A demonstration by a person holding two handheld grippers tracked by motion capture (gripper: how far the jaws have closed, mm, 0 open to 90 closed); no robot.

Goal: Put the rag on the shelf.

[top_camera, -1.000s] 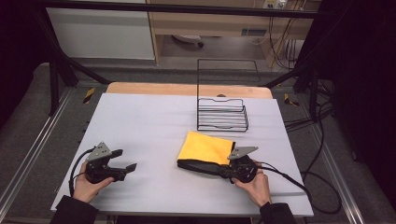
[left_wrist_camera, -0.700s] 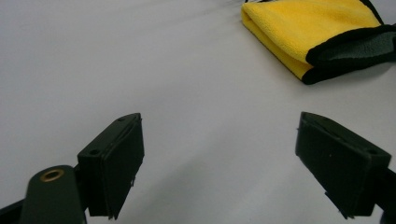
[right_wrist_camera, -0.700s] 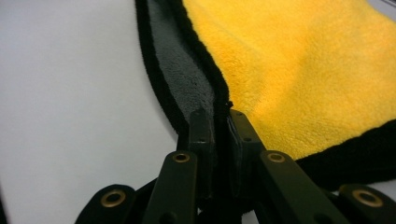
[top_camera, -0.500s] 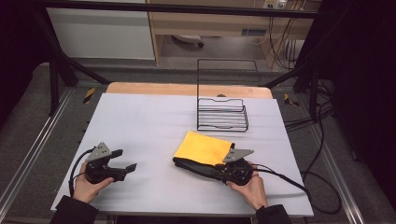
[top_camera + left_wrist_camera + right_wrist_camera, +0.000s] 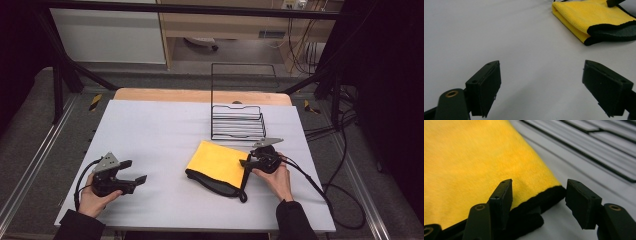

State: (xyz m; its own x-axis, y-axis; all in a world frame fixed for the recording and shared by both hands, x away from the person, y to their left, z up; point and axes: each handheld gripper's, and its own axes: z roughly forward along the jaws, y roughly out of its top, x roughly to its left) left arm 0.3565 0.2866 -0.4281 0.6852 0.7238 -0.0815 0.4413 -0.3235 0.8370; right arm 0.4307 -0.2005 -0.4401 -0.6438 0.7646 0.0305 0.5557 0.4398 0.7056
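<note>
Grey tabletop carries a folded yellow cloth with black trim right of centre, and a black wire rack just beyond it. Right hand-held gripper sits at the cloth's right edge; in the right gripper view its jaws stand apart around the black-trimmed corner, not yet closed on it. Cloth's long axis runs from near left to far right, sloping toward the rack. Left hand-held gripper rests low at the near left, jaws wide open and empty, well apart from the cloth, which lies ahead and to its right. Right hand is clearly the nearer one for any grasp.
</note>
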